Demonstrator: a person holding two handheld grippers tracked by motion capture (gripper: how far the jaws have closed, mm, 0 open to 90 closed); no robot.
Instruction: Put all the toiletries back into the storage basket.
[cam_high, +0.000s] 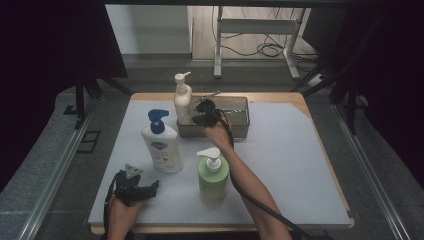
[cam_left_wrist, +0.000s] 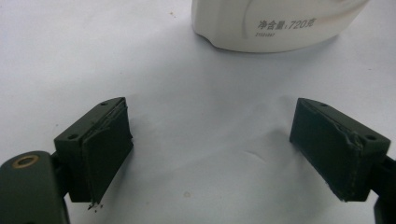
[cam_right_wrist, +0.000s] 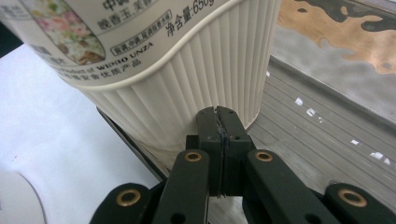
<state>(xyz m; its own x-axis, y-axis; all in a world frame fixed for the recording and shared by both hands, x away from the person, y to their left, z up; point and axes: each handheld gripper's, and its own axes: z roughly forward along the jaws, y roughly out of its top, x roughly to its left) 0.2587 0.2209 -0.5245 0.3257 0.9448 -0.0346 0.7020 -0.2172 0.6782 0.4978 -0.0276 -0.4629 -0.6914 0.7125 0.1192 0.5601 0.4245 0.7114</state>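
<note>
A cream ribbed pump bottle (cam_high: 183, 101) (cam_right_wrist: 187, 79) stands at the left end of a metal tray (cam_high: 238, 121) (cam_right_wrist: 322, 135). My right gripper (cam_high: 198, 112) (cam_right_wrist: 219, 114) is shut with nothing between its jaws, and its tips rest at the bottle's lower side, inside the tray. A white bottle with a blue pump (cam_high: 161, 144) (cam_left_wrist: 275, 23) stands left of centre, with a green bottle with a white pump (cam_high: 213, 176) in front of it. My left gripper (cam_high: 150, 189) (cam_left_wrist: 210, 123) is open just above the mat, pointing at the white bottle's base, a short way from it.
A white mat (cam_high: 290, 165) covers the wooden table. The person's right forearm (cam_high: 250, 185) passes just right of the green bottle, with the gripper's black cable beside it. Dark curtains flank the table, and a desk frame (cam_high: 255, 30) stands beyond it.
</note>
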